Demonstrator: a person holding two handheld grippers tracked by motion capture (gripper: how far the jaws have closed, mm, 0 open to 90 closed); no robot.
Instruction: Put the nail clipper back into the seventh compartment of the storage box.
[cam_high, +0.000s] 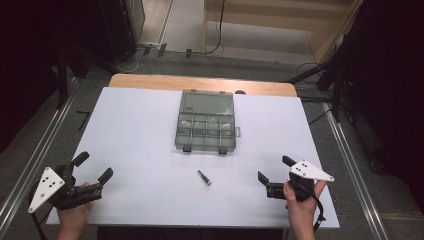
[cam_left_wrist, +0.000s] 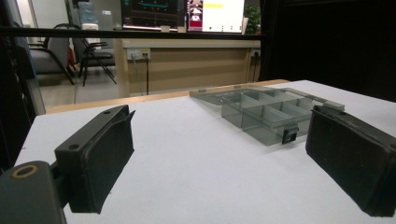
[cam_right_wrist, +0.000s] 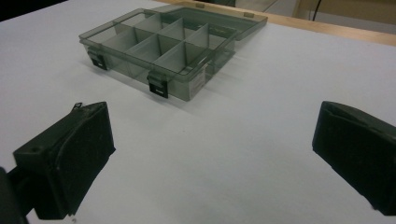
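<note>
On the white table (cam_high: 125, 130), small black cylinder (cam_high: 203, 177) lies before open organizer box (cam_high: 206, 121). Both grippers spread, empty. Right gripper (cam_high: 274, 176) nearest: approach low, straddle cylinder crosswise.

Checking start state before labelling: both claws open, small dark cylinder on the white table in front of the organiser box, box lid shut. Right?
One thing is off: the lid of the translucent grey plastic compartment box is open, folded back flat, as the right gripper view shows. The rest stands: left claw and right claw are open, and the small dark cylinder lies on the white table in front of the box.
</note>
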